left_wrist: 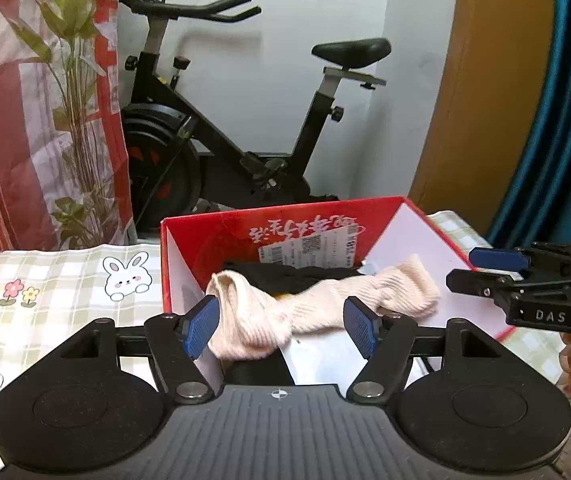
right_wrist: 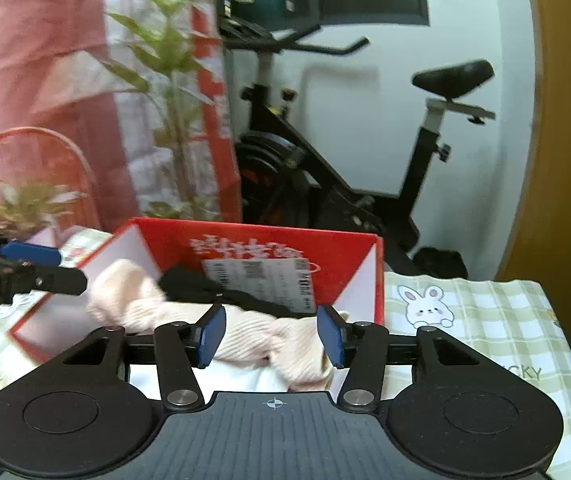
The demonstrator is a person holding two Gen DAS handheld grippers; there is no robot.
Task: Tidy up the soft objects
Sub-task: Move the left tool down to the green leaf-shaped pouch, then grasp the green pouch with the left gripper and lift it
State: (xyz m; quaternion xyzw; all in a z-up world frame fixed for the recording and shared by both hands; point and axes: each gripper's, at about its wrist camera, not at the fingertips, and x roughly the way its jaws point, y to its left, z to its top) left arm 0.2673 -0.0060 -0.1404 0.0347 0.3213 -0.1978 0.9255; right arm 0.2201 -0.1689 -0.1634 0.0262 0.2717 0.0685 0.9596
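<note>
A cream ribbed knit cloth lies twisted inside a red box with white inner walls, on top of a black soft item. My left gripper is open just above the box's near side, its blue pads either side of the cloth's near part and not pressing it. In the right wrist view the same cream cloth sits between my right gripper's parted pads, which stand open. The black item lies behind it in the box. Each gripper shows in the other's view: right gripper, left gripper.
The box stands on a table with a green checked bunny tablecloth. A shipping label is stuck on the box's far inner wall. Behind are an exercise bike, a leafy plant by a red curtain, and a white wall.
</note>
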